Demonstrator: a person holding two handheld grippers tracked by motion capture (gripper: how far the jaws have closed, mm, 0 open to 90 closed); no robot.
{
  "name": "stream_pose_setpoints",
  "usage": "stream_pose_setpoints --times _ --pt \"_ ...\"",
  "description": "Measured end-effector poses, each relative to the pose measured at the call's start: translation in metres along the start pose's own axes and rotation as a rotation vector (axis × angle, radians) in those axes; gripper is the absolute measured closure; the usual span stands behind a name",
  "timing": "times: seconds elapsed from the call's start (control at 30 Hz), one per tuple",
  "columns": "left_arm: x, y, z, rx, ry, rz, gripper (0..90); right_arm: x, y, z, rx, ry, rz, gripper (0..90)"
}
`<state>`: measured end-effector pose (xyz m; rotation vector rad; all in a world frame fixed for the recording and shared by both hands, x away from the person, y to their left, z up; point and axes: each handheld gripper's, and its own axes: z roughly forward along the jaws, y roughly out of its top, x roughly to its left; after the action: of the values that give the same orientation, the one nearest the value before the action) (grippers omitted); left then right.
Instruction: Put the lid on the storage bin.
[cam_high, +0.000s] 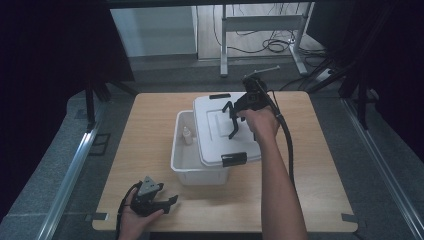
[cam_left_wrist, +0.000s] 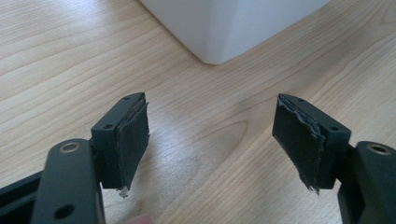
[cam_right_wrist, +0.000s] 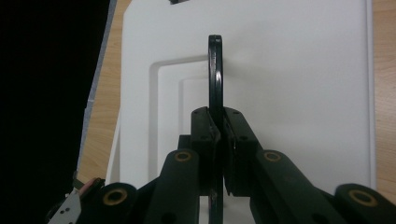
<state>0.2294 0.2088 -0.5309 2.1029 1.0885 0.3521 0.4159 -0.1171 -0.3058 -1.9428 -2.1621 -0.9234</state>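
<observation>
Lower left of the high view: left gripper (cam_high: 170, 201) resting on wooden table (cam_high: 320, 165), jaws spread wide, holding nothing, well apart from the work. Centre frame: right gripper (cam_high: 234, 121) clamped on black handle (cam_right_wrist: 215, 74) of white lid (cam_high: 215, 107), lid skewed over white bin (cam_high: 192, 172), offset right. Small bottle (cam_high: 187, 135) visible inside. Handle axis in line with the jaws. Beyond: grey floor, cables.

Right gripper (cam_right_wrist: 217, 140) clamped on upright black handle (cam_right_wrist: 215, 70) at frame centre, above white lid (cam_right_wrist: 299, 84); wooden table (cam_right_wrist: 384, 93) at right edge.
</observation>
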Motion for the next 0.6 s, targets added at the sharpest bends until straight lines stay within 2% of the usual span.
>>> stream_pose_setpoints --times 0.33,0.4,0.6 --pt "0.000 -0.001 0.000 -0.001 0.003 -0.002 27.2 0.014 -0.005 0.012 0.004 0.024 0.022 84.7" --pt "0.000 -0.001 0.001 0.005 0.002 0.002 27.2 0.017 -0.005 0.017 0.020 0.033 0.018 84.8" --pt "-0.003 0.000 0.002 0.003 -0.010 0.008 27.2 0.026 -0.006 0.030 0.029 0.027 0.040 84.8"
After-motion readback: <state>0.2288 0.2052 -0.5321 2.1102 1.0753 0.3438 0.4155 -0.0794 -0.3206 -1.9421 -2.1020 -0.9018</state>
